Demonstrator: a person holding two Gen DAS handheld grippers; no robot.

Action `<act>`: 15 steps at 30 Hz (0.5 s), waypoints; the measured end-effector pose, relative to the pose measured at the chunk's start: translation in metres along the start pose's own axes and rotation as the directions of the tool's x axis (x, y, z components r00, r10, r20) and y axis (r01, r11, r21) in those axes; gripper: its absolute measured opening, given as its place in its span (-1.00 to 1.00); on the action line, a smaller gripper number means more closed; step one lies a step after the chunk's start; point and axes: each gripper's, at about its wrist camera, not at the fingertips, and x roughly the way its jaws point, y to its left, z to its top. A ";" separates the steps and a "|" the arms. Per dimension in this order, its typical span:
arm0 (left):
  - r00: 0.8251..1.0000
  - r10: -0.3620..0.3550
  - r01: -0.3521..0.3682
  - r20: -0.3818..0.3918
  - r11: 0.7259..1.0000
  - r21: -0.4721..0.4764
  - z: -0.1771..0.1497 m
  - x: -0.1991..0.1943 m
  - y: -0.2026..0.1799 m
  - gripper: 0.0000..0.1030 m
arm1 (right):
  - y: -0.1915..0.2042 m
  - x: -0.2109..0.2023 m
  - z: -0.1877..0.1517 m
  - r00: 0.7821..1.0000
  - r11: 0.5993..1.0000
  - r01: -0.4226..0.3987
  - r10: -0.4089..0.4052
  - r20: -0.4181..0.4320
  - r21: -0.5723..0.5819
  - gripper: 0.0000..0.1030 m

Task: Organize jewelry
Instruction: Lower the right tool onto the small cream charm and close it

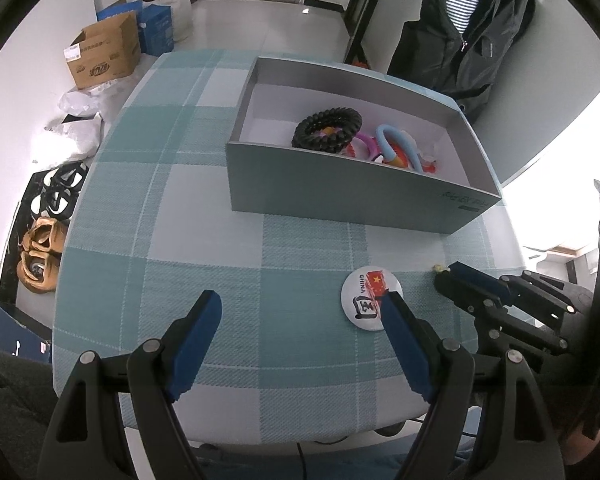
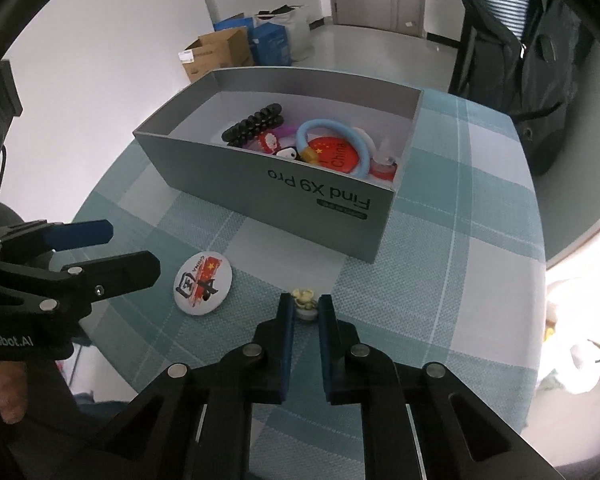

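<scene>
A grey box (image 1: 340,196) (image 2: 284,200) stands on the checked table and holds a black coil hair tie (image 1: 326,128) (image 2: 254,124), a blue ring (image 2: 332,146), a red badge and other trinkets. A white round China badge (image 1: 370,298) (image 2: 202,282) lies on the cloth in front of the box. My left gripper (image 1: 302,308) is open, its right finger at the badge's edge. My right gripper (image 2: 305,308) (image 1: 452,276) is closed around a small cream flower-shaped trinket (image 2: 303,298) (image 1: 437,268) on the table.
A dark jacket (image 1: 468,28) hangs on a chair behind the table. Cardboard boxes (image 1: 104,56), bags and shoes (image 1: 40,256) lie on the floor at the left. The table edge runs close below both grippers.
</scene>
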 end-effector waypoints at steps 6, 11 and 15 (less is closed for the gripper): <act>0.998 -0.064 0.064 -0.008 0.997 0.033 -0.004 -0.001 -0.005 0.52 | -0.004 -0.007 0.008 0.999 0.998 -0.037 0.035 0.031 0.054 -0.80; 1.000 -0.026 0.027 -0.007 0.993 0.116 -0.007 0.004 -0.024 0.52 | -0.016 -0.017 0.009 0.996 0.992 -0.061 0.053 0.071 0.108 -0.80; 1.000 0.013 -0.013 0.000 0.987 0.159 -0.008 0.007 -0.035 0.52 | -0.030 -0.024 0.009 0.993 0.983 -0.083 0.069 0.091 0.163 -0.81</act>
